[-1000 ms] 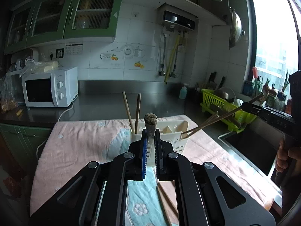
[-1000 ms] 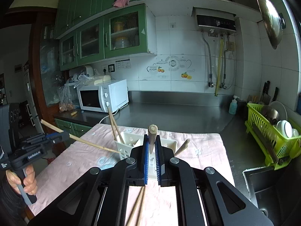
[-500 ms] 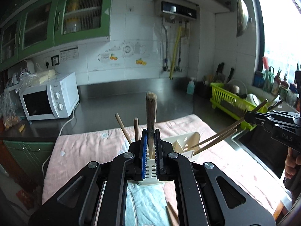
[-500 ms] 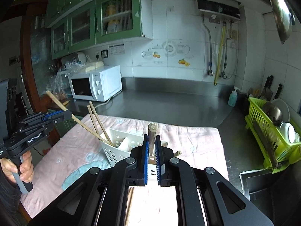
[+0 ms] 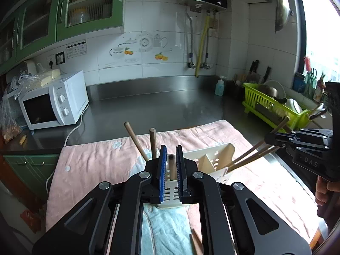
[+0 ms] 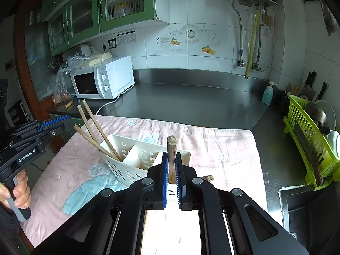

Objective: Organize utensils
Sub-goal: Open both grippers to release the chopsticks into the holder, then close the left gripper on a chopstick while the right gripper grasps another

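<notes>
Slid lower between the left gripper's just-loosened jaws, no longer pinched: chopstick, dropping into the white holder.
Clamped tight in the right gripper, another chopstick, angled into the holder's other end; two sticks already stowed.

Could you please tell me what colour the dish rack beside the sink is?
The dish rack is bright lime green, clearest in the right wrist view.

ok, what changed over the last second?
On the left gripper the jaws have just been opening, and its brown wooden chopstick slid down between them toward the white slotted plastic caddy. Both grippers moved closer to the caddy. Unchanged: right gripper shut on its wooden chopsticks, two chopsticks standing in the caddy, pink cloth.
</notes>
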Available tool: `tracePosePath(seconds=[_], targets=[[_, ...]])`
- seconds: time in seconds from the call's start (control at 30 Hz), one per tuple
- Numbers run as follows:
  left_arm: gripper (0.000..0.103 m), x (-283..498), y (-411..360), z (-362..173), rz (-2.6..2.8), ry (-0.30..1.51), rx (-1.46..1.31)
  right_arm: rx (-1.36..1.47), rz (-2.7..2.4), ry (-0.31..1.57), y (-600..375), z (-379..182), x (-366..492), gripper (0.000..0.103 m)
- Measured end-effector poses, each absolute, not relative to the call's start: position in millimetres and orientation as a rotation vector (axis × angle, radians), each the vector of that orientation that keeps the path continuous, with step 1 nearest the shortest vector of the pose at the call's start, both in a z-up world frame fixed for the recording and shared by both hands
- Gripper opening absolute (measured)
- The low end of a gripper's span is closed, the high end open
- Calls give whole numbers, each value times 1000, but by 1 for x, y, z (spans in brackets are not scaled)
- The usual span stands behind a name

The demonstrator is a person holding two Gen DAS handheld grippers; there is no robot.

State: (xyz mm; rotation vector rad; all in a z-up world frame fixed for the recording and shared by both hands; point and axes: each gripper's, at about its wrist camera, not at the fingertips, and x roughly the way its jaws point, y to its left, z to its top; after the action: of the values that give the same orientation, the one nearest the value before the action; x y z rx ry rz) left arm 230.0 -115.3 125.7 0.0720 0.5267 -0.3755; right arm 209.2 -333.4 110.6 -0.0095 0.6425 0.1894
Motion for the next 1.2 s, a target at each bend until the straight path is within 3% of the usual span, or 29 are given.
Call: tracePosePath(seconds=[0.17,0.23,0.53,0.83,1.2], targets=[[24,218,-113,130,-373,499,67,1,183,576,-338,120,193,15],[37,210,-110,133,-369,485,61,1,175,551,-340,123,182,15],[64,155,-97,125,-366,450,49,-7,199,536,-333,98,114,16],[66,104,-90,77,-383,515,56,33,249,677,-311,12,62,16],[66,70,-66,8,-360,658,-5,88,252,842,-294,-74,56,15]])
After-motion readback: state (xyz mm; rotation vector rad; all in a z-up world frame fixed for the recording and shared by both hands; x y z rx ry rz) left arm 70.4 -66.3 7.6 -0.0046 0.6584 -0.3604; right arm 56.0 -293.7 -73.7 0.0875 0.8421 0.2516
